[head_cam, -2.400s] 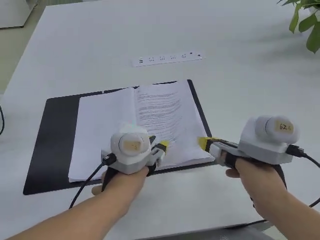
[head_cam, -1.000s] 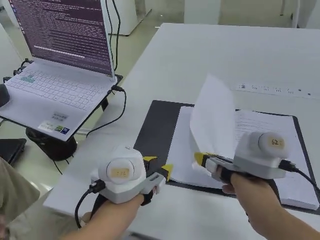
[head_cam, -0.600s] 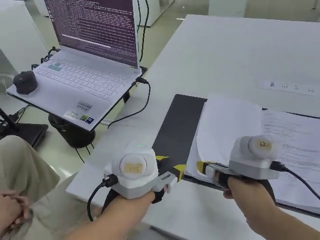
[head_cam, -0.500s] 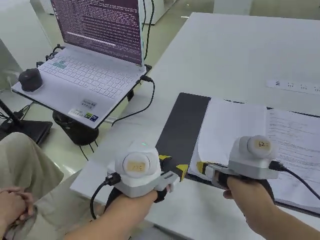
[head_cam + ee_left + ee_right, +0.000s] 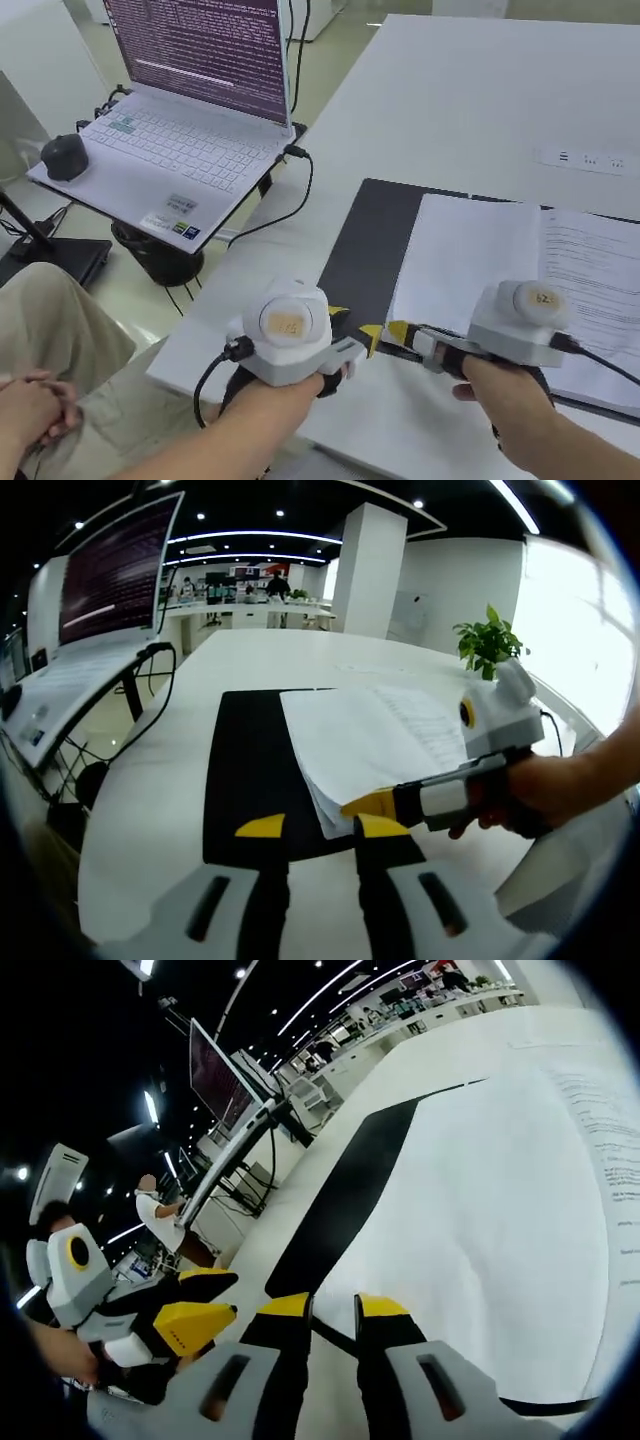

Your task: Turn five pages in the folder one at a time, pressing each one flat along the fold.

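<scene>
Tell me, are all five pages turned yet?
Done: one page lies turned, blank side up, on the left half of the folder. In hand: the right gripper is at that page's near edge; I cannot tell whether it grips. The left gripper hovers open over the folder. Left: pressing along the fold, which neither gripper touches, and any further turns. The pictures do not show the count.

We are in an open-plan office. A long white desk (image 5: 470, 90) carries a power strip (image 5: 590, 160), and an open laptop (image 5: 190, 110) and a mouse (image 5: 64, 155) sit on a stand beside it. Beyond are a potted plant (image 5: 487, 645), a white column (image 5: 367, 570), ceiling spotlights (image 5: 417, 503) and further desks (image 5: 240, 608) with people at them.
</scene>
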`<move>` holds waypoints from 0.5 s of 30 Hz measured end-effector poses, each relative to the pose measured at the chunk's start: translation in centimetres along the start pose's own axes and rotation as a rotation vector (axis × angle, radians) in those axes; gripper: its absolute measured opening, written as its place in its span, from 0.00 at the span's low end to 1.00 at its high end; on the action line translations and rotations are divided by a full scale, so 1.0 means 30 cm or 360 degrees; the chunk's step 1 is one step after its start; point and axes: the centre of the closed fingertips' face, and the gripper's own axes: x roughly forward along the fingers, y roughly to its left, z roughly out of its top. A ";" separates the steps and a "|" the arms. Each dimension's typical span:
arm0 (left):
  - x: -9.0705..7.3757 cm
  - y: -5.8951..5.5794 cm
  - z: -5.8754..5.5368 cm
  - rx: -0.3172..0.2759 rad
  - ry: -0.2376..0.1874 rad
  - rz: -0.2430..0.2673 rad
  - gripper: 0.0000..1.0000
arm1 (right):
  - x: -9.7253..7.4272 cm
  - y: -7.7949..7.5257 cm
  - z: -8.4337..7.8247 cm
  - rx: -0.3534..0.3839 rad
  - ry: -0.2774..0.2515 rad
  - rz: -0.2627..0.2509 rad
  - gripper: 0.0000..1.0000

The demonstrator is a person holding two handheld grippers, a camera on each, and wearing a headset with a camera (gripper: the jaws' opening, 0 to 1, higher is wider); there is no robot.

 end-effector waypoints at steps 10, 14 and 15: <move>0.134 -0.167 0.063 0.0150 -0.0024 -0.0136 0.23 | -0.186 -0.155 0.203 0.0141 -0.0270 -0.0029 0.12; 0.202 -0.191 0.011 0.0205 0.0071 -0.0144 0.23 | -0.212 -0.233 0.245 0.0191 -0.0268 -0.0057 0.05; 0.218 -0.188 -0.009 0.0205 0.0094 -0.0132 0.23 | -0.226 -0.238 0.255 0.0199 -0.0276 -0.0075 0.05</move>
